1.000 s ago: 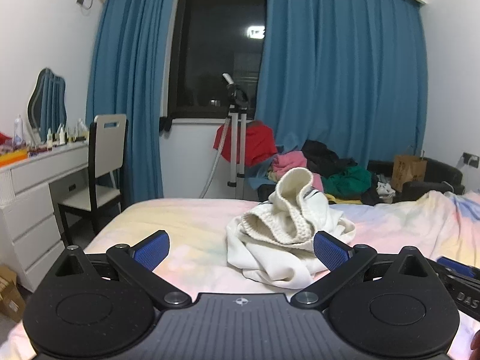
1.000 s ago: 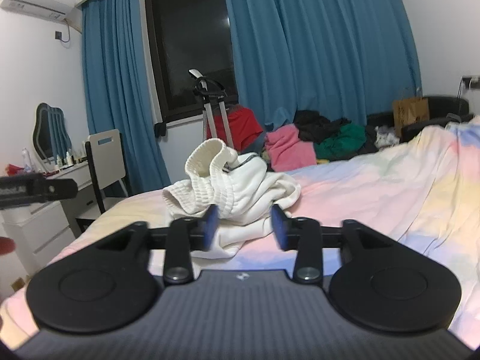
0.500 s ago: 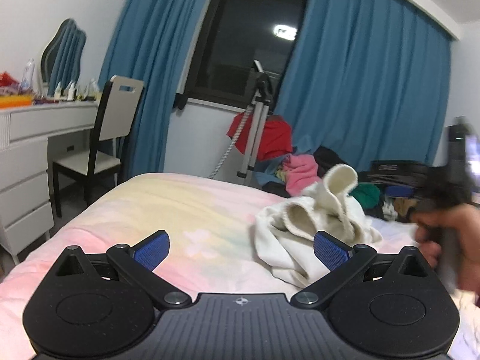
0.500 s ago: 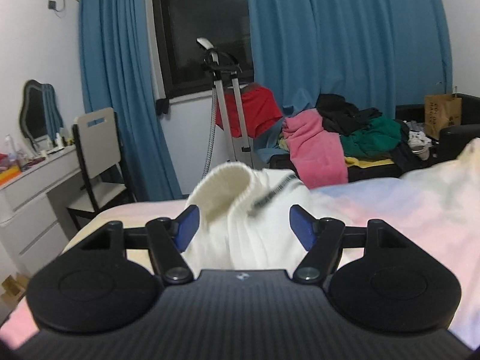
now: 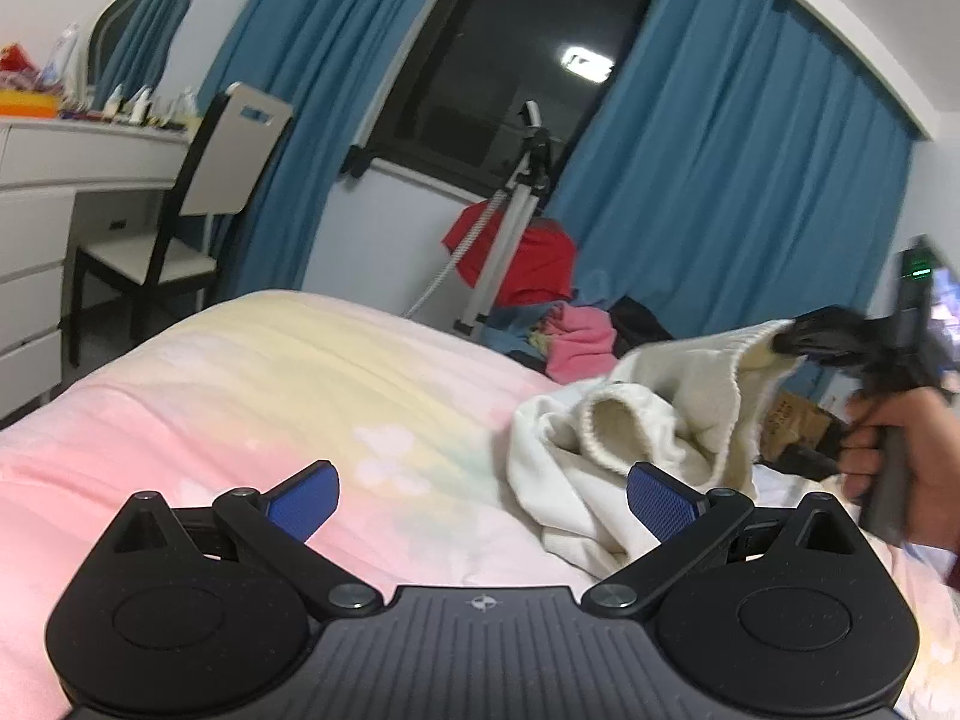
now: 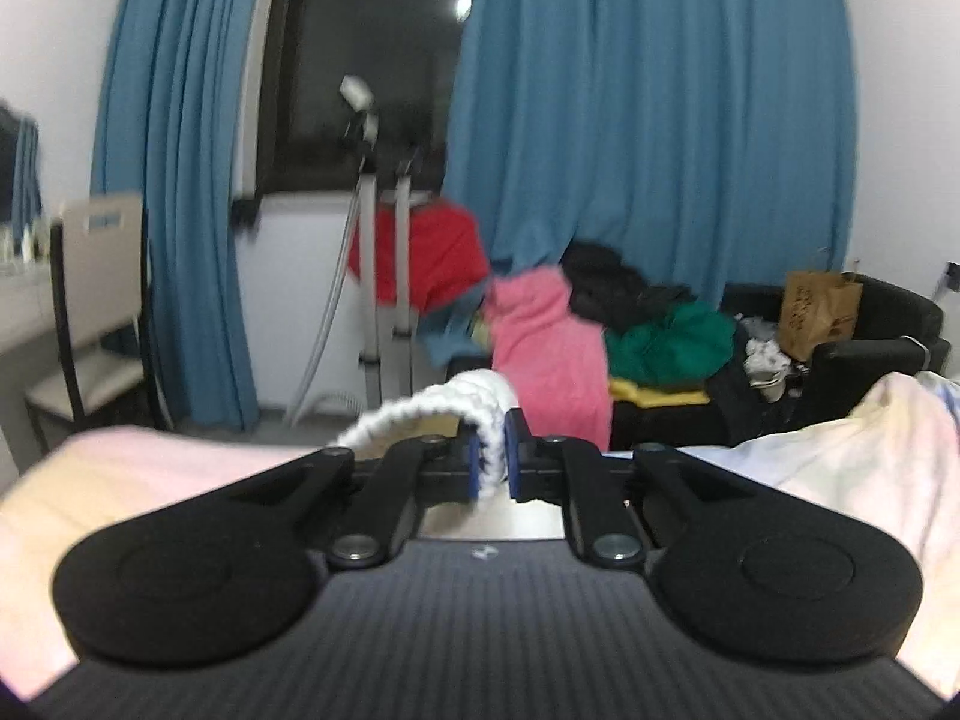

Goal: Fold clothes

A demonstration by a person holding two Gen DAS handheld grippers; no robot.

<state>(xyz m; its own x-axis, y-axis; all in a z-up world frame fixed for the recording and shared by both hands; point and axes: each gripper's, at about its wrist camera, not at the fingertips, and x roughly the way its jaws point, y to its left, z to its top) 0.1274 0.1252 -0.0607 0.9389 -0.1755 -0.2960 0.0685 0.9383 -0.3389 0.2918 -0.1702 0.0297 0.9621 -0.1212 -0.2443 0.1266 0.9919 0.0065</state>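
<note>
A crumpled white knit garment (image 5: 648, 420) lies on the pastel bed (image 5: 300, 384), right of centre in the left wrist view. My right gripper (image 6: 492, 462) is shut on the garment's ribbed white hem (image 6: 444, 408) and holds it lifted off the bed. It also shows in the left wrist view (image 5: 786, 342), gripping the raised hem at the far right. My left gripper (image 5: 480, 498) is open and empty, low over the bed, with its right fingertip (image 5: 660, 504) just in front of the garment.
A white dresser (image 5: 36, 210) and chair (image 5: 180, 222) stand left of the bed. Beyond the bed's far edge are a tripod (image 5: 510, 222) with red cloth, a pile of coloured clothes (image 6: 600, 330), a dark sofa with a paper bag (image 6: 816, 306), and blue curtains (image 6: 648, 120).
My right gripper moved onto the garment, closed on its ribbed hem and lifted it. My left gripper stayed open and swung left, so the garment now sits to its right.
</note>
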